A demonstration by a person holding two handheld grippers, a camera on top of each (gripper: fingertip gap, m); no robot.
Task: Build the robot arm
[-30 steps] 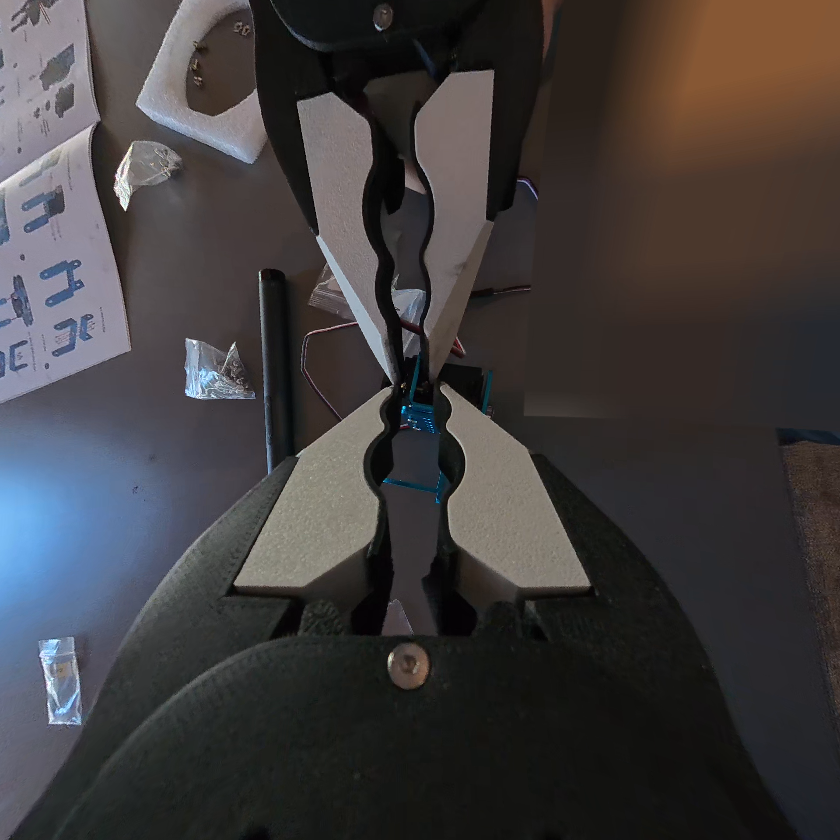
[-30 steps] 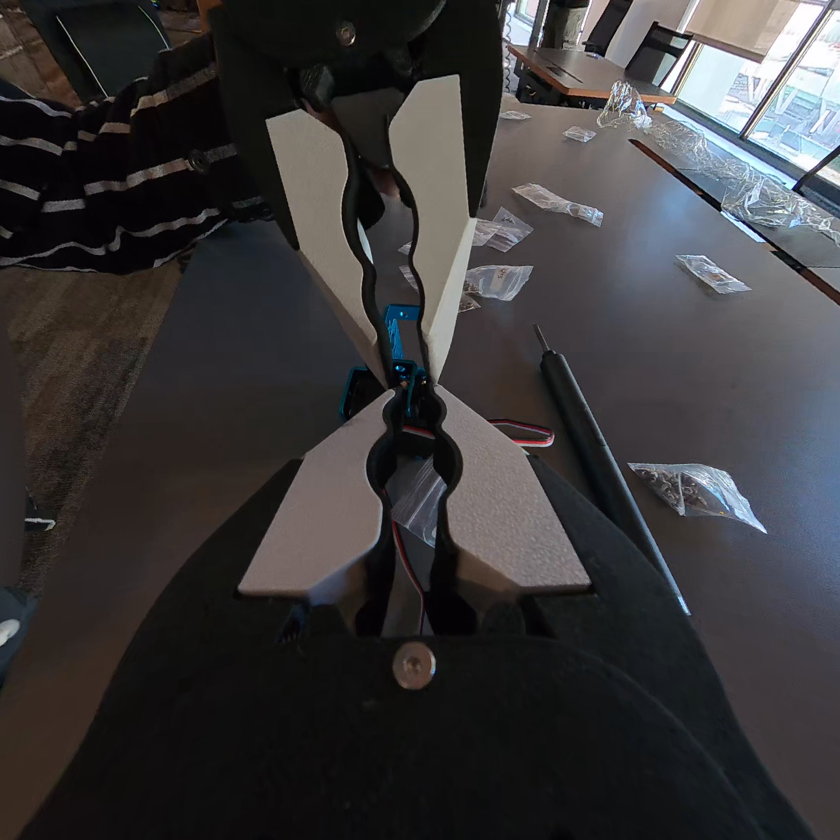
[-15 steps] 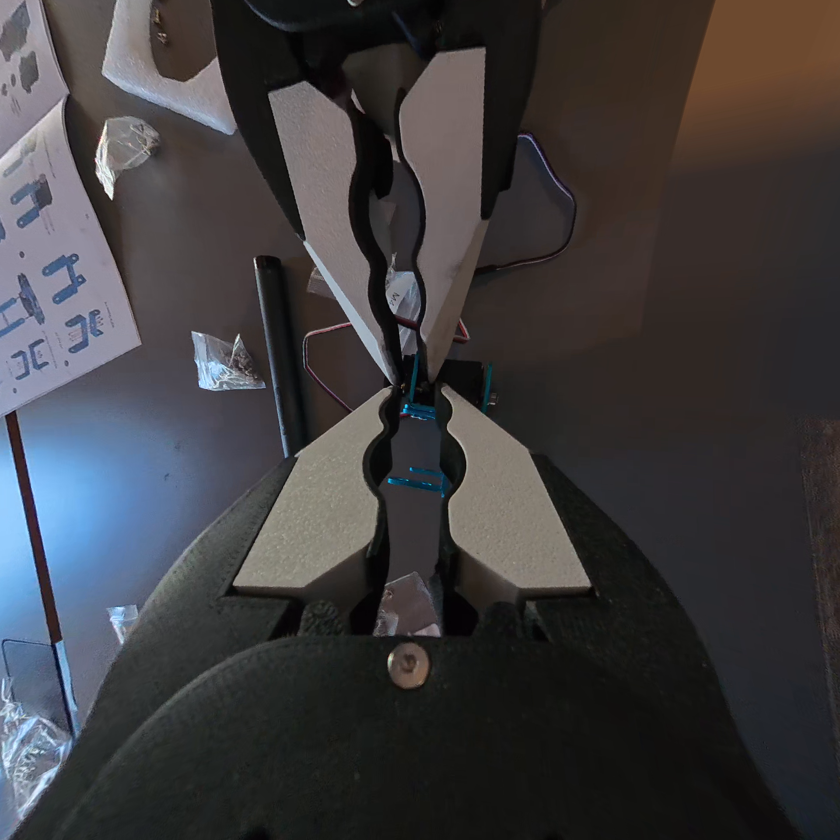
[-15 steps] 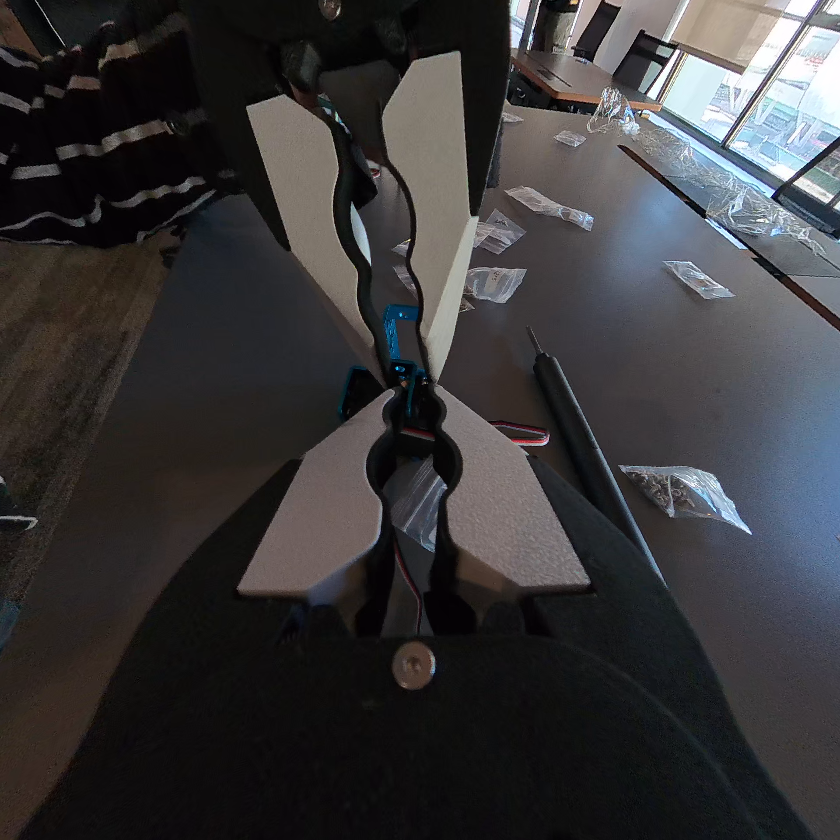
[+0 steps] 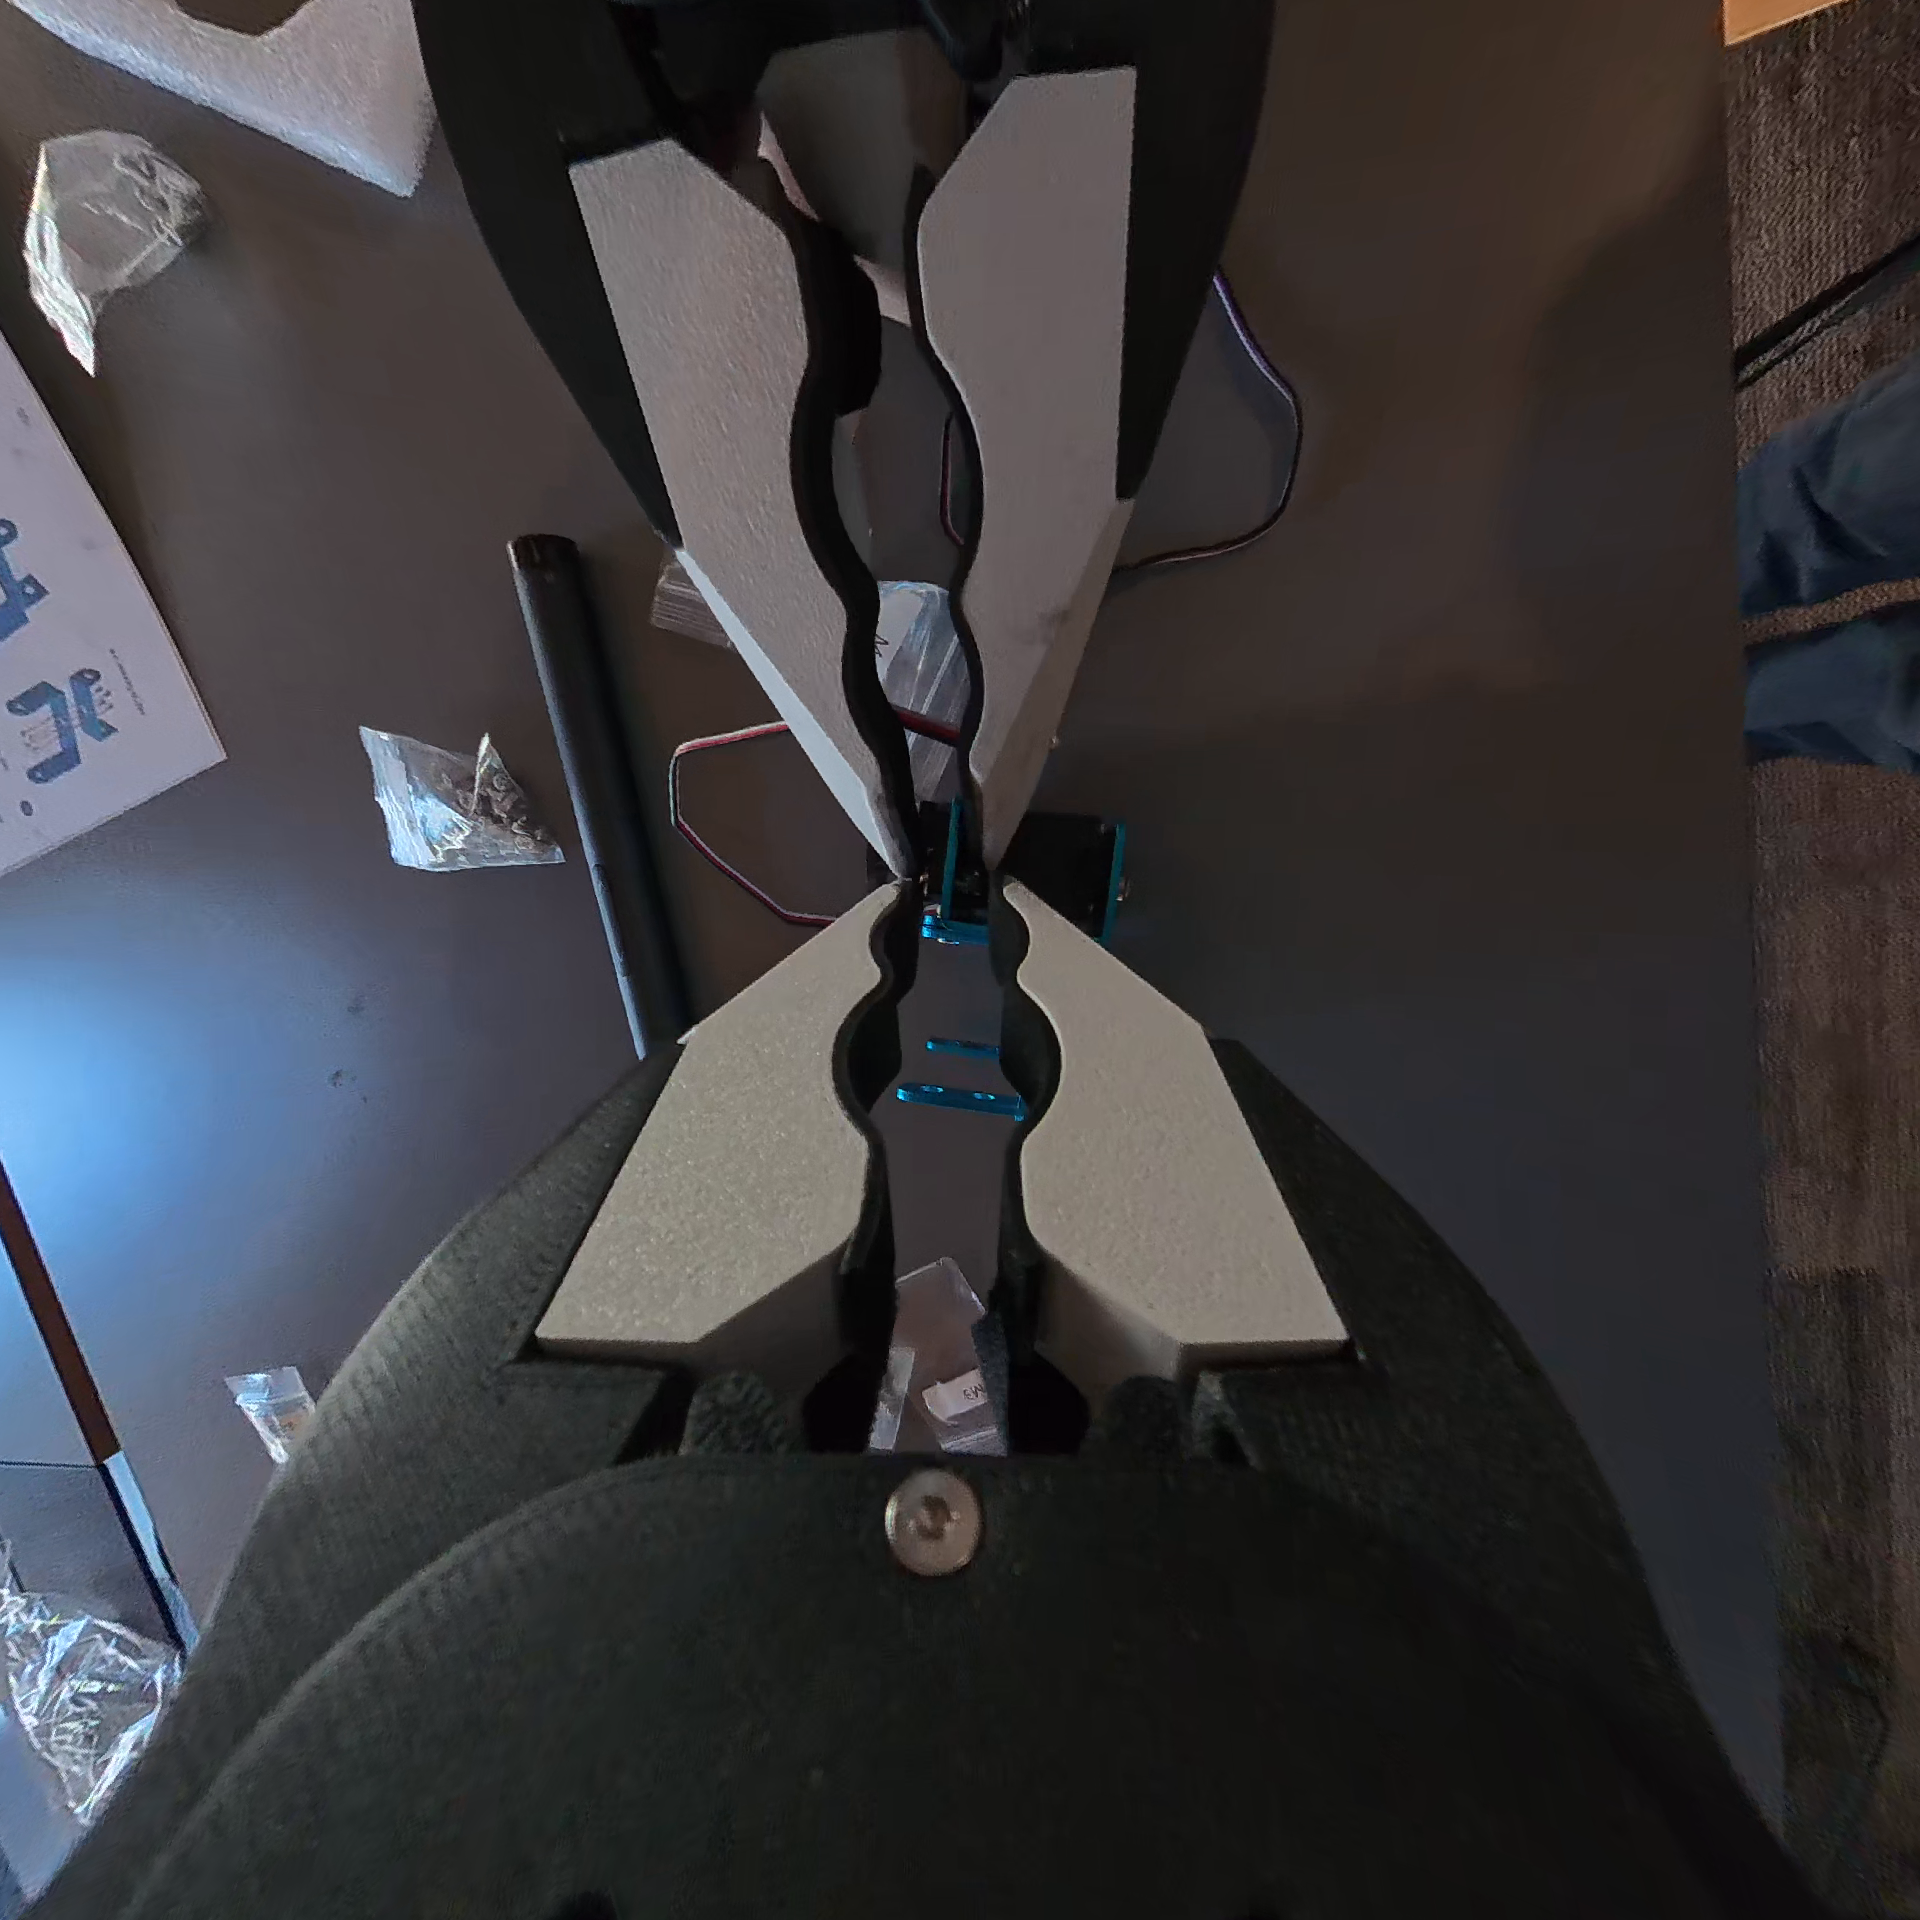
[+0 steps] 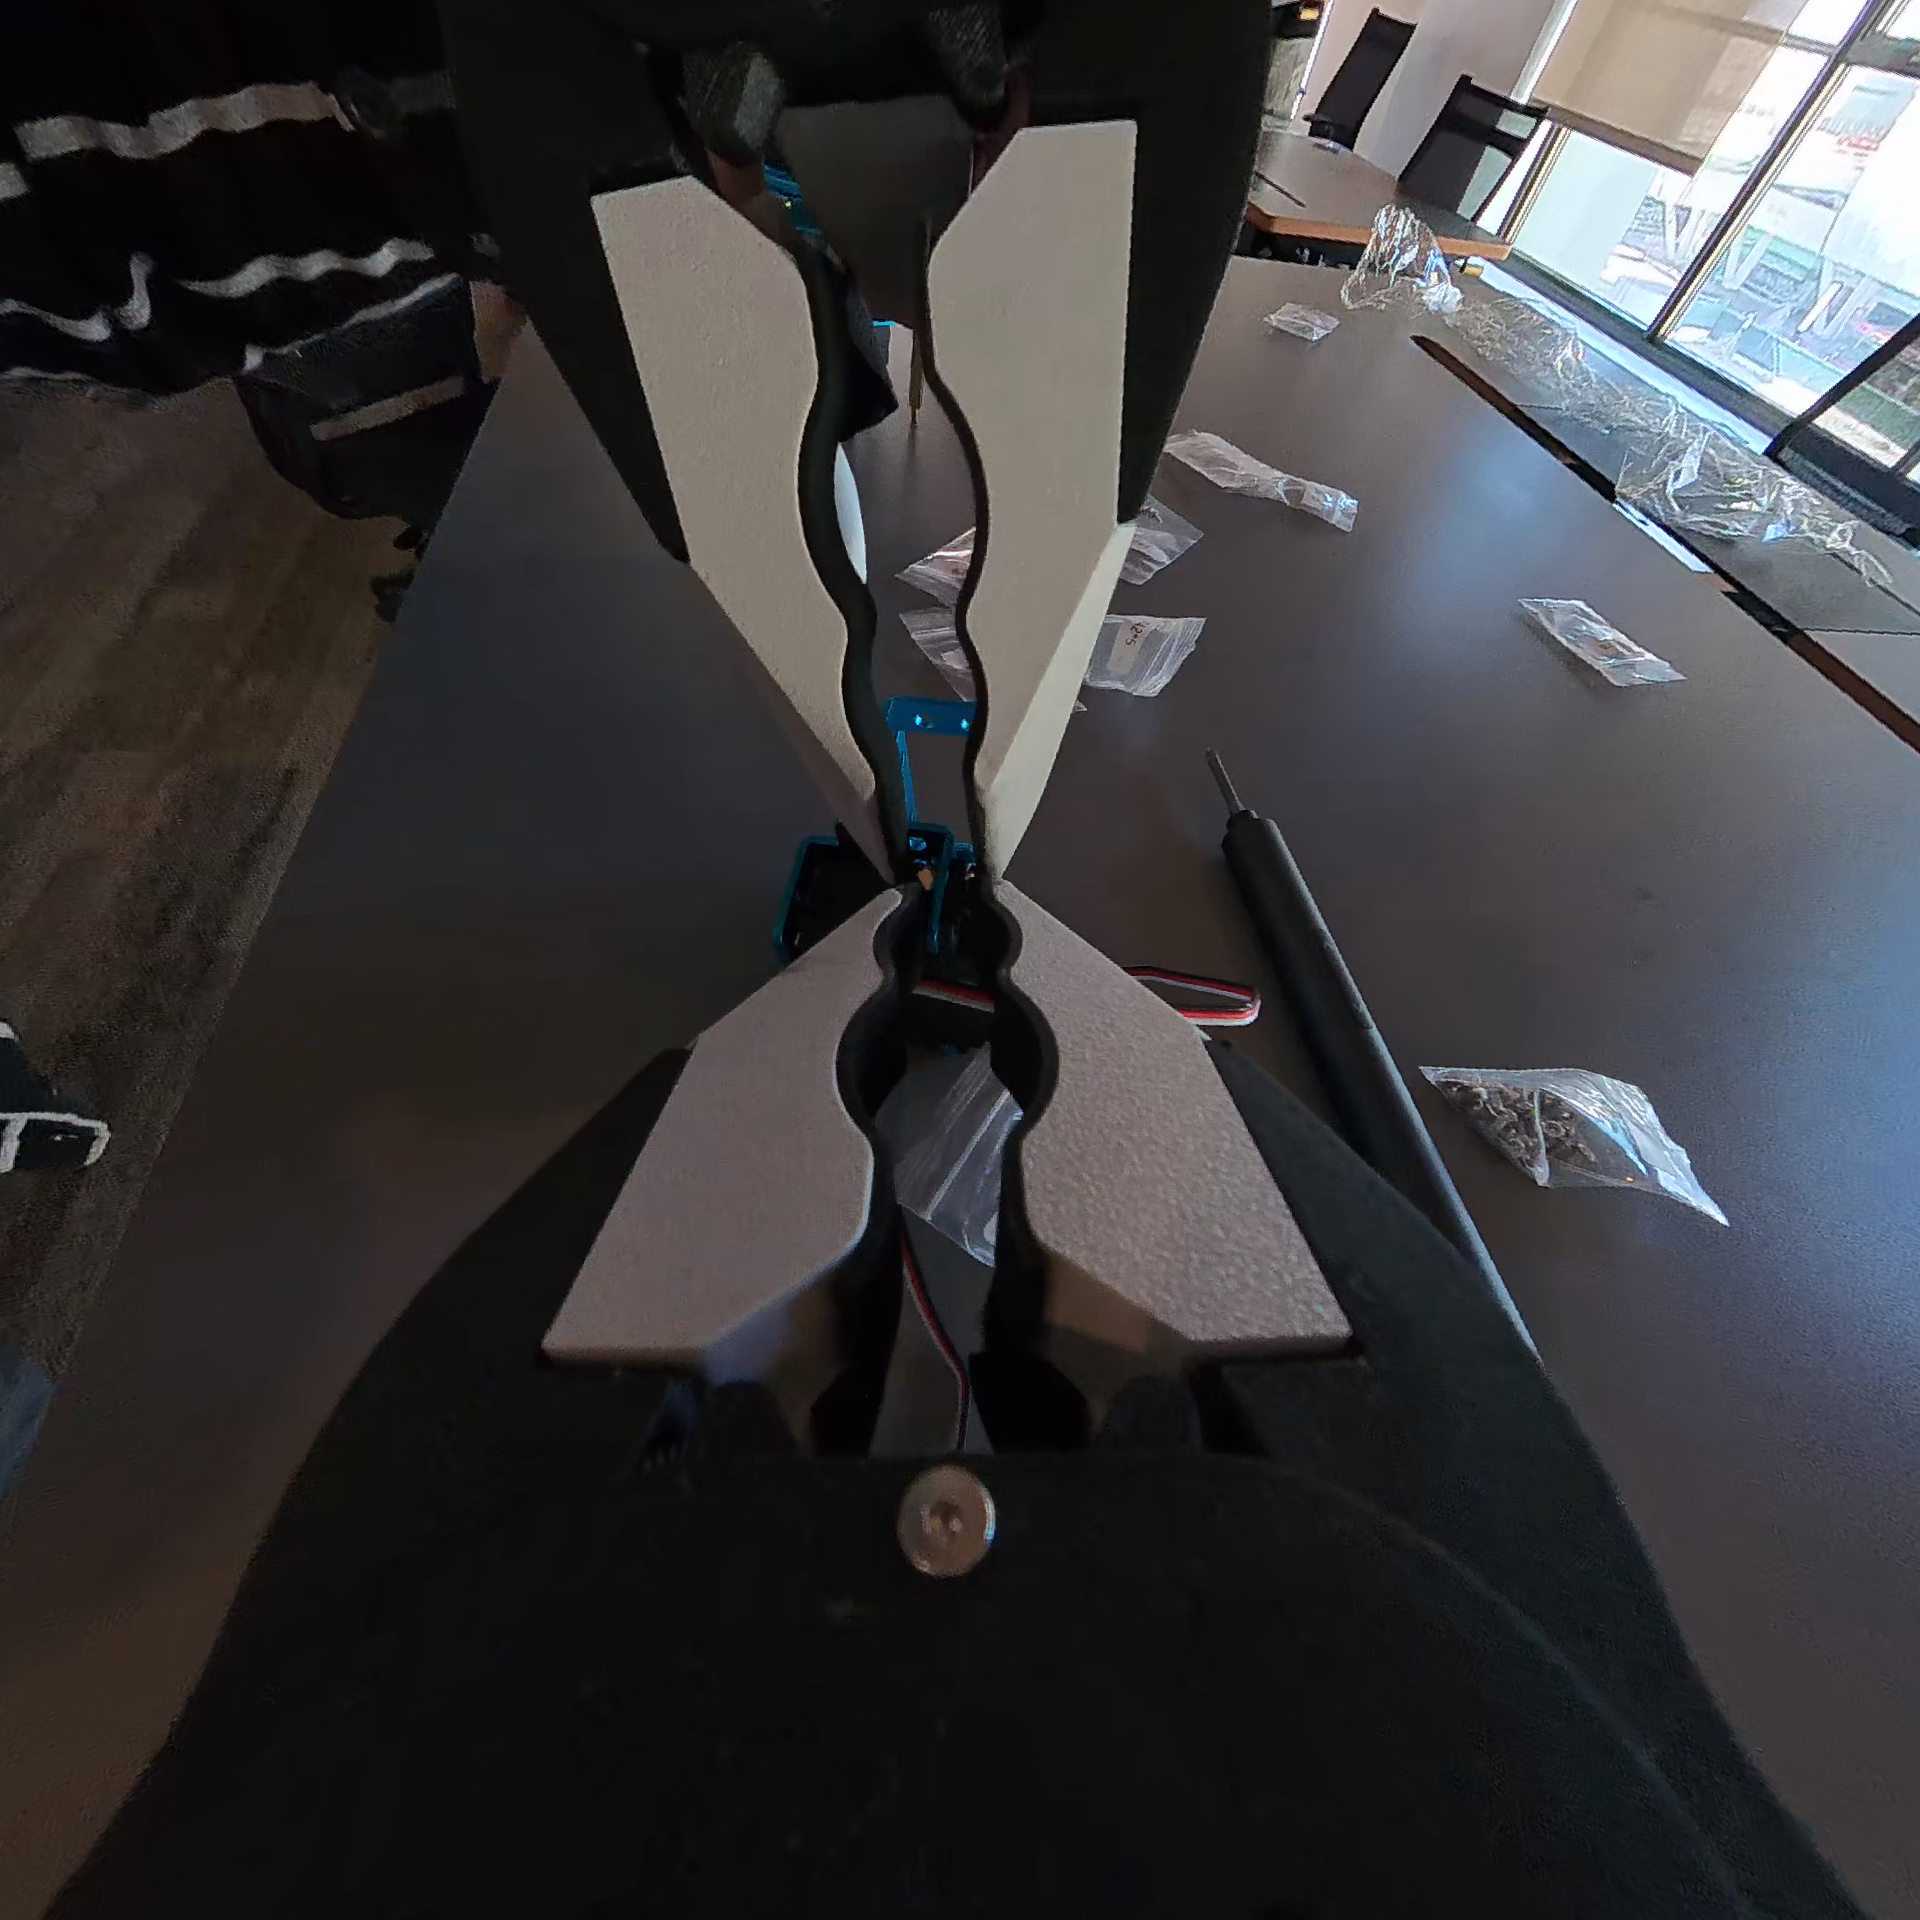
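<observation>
My two grippers meet tip to tip above a dark table (image 5: 1351, 935). Between them is a small assembly: a blue metal bracket (image 5: 961, 1101) joined to a black servo (image 5: 1070, 862) with a red, white and black wire (image 6: 1205, 997). My left gripper (image 5: 951, 899) is shut on the blue bracket, which also shows in the right wrist view (image 6: 930, 727). My right gripper (image 6: 940, 904) is shut on the black servo (image 6: 945, 997), and the wire runs back between its fingers. Each gripper shows from the top in the other's view, the right (image 5: 951, 847) and the left (image 6: 935, 847).
A black screwdriver (image 5: 592, 790) (image 6: 1320, 987) lies beside the assembly. Small bags of screws (image 5: 447, 800) (image 6: 1558, 1122), a white instruction sheet (image 5: 83, 665), white foam (image 5: 260, 73) and crumpled plastic wrap (image 6: 1662, 447) lie on the table. Carpet (image 5: 1839, 1039) lies beyond the table's edge. Left and right tips are no more than a few centimetres apart. Both grippers' tips are roughly 11 cm from the black screwdriver (image 6: 1320, 987). It turns up in the left wrist view (image 5: 632, 926) as well.
Both grippers stay shut, tip to tip on the assembly. The left wrist view has slid toward the table's edge, so carpet now shows. The left gripper looms larger in the right wrist view.
</observation>
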